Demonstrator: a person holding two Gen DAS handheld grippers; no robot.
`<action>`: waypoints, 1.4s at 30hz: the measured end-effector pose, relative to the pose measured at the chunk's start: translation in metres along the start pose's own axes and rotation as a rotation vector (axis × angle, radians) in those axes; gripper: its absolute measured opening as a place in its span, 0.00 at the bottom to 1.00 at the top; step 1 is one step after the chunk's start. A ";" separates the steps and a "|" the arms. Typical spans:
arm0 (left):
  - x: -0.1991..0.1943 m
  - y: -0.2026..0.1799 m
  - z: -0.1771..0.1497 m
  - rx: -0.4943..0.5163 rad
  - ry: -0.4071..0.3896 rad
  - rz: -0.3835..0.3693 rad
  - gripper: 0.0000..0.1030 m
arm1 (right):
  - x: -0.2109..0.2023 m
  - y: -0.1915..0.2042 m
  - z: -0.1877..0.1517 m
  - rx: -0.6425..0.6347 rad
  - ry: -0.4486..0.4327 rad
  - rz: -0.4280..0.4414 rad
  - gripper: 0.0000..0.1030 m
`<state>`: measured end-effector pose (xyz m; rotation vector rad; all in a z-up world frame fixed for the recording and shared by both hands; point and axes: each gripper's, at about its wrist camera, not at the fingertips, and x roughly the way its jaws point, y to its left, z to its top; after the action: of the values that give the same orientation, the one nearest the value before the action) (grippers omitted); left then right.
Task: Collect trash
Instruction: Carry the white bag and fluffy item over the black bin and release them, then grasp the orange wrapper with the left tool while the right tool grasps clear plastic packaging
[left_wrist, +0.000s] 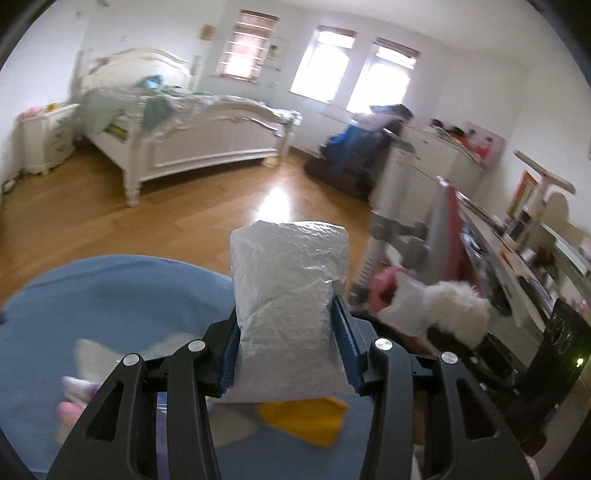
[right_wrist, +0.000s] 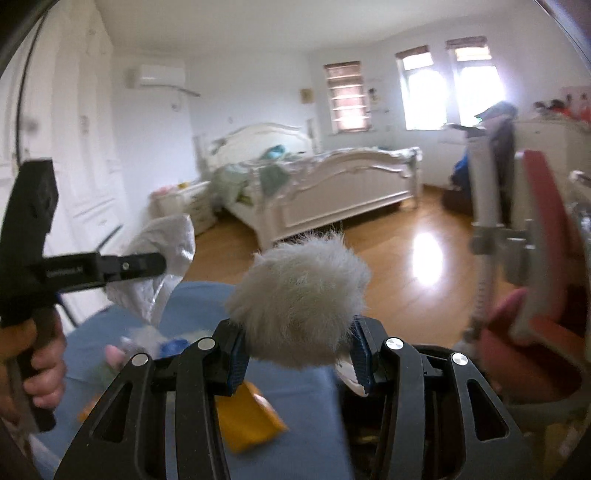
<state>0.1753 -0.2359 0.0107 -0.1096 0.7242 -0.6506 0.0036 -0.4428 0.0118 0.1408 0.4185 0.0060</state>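
Between the pads of the left claw (left_wrist: 288, 332) sits a crumpled silvery-white bag (left_wrist: 290, 291), pinched on both sides at its lower half, top standing up past the fingertips. Jaws roughly half open, closed on the bag. Right claw (right_wrist: 299, 343) same deal: about half open, clamped on a grey-white fluffy ball (right_wrist: 301, 299) that bulges out above the pads. The right wrist view also shows the left tool out at the left side, gripped by a hand (right_wrist: 40, 369), with the bag hanging off its tip.

Step in hand, as I read it: both pieces of trash are picked up and are in carry, well clear of the blue surface (left_wrist: 110, 295) below. Leftovers on that blue surface: a yellow piece (left_wrist: 306, 421), plus some small pink and white bits at lower left, too blurred to name. Could be a bed cover or a cloth on a tabletop, can't tell.

Next move calls for a bin or trash bag to drop into. None clearly visible in either view, so a target has to be found first. Then hold each load over the opening and let go one at a time. The bag is light and floppy and may cling to a pad. The fluff may snag on the ridged blue pads.

Background: white bed (left_wrist: 192, 144), wood floor (left_wrist: 221, 206), pink chair (right_wrist: 535, 258) at right.
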 end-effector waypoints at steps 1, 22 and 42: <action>0.006 -0.006 -0.001 0.006 0.007 -0.013 0.44 | -0.003 -0.009 -0.004 -0.005 0.000 -0.027 0.45; 0.119 -0.099 -0.048 0.089 0.213 -0.109 0.44 | 0.014 -0.106 -0.077 0.081 0.101 -0.191 0.45; 0.132 -0.105 -0.040 0.090 0.201 -0.086 0.86 | 0.029 -0.122 -0.072 0.096 0.131 -0.186 0.74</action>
<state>0.1699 -0.3920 -0.0634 0.0078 0.8861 -0.7828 -0.0020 -0.5526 -0.0817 0.1959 0.5623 -0.1889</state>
